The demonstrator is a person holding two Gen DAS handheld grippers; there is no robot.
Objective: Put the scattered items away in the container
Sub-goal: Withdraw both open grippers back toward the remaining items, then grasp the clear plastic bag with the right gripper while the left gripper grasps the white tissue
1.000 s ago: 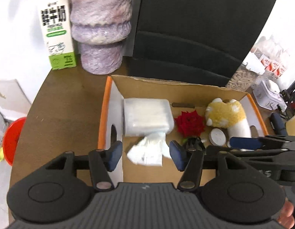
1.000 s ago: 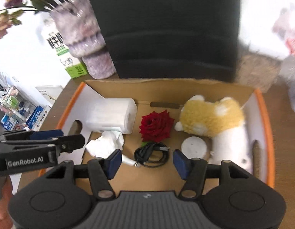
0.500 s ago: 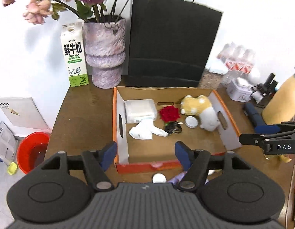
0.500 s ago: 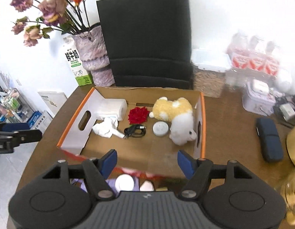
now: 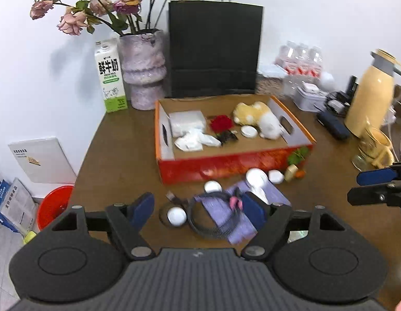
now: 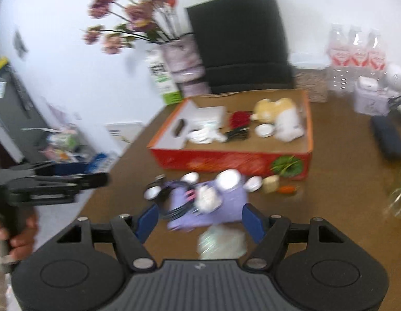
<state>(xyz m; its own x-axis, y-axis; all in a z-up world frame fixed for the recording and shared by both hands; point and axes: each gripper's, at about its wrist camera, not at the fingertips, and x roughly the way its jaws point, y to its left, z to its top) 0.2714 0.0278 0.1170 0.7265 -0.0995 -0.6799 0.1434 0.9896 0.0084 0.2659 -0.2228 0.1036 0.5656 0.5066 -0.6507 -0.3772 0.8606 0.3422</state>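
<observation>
Both sets of jaws gape empty — the black headband point(image 5: 213, 219) lies just beyond the left gripper point(image 5: 198, 207), right gripper point(image 6: 200, 219) equally near.

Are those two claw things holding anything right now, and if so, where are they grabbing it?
Nothing is held. The left gripper and the right gripper are both open with nothing between their fingers, above the purple cloth and the small items in front of the box.
</observation>
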